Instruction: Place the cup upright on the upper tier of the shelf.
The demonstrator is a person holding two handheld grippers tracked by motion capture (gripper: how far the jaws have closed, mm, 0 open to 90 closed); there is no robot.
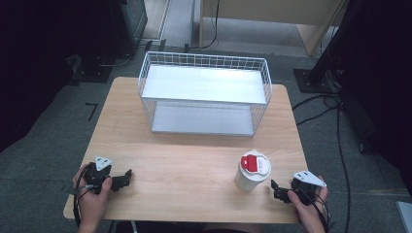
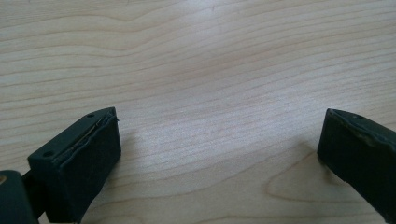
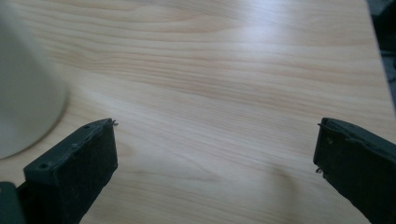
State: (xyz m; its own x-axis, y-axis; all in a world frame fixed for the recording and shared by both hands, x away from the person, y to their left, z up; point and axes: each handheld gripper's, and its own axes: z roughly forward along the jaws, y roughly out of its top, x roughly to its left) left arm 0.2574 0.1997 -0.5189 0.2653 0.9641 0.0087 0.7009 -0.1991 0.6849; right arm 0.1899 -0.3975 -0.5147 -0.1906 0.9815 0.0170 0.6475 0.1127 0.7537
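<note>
I've got the right claw [image 1: 278, 189] low on the worktop [image 1: 194, 165] at the near right corner, jaws spread wide with nothing between them. From the high view it sits just beside the white cup [image 1: 252, 171], a little to the cup's right and nearer to me, close but not touching. The cup stands upright, capped with a white lid carrying a red patch [image 1: 251, 162] on top. In the right gripper view the cup's pale wall [image 3: 25, 88] rises at the left edge, outside the left jaw, and bare wood grain runs between the two black jaws.

Over on the other side, the left claw [image 1: 127, 176] rests near the front left corner of the worktop, well apart from the cup. Its jaws are apart too, and the left gripper view gives me plain wood [image 2: 210, 93] in the gap. My hands [image 1: 90, 204] come in from the bottom edge, each wrapped round a gripper body with the grey three-cornered plate [image 1: 103, 162] on top.

Further back, a white wire rack [image 1: 204, 92] with two flat shelves stands across the far half of the worktop, well apart from both claws and the cup.
</note>
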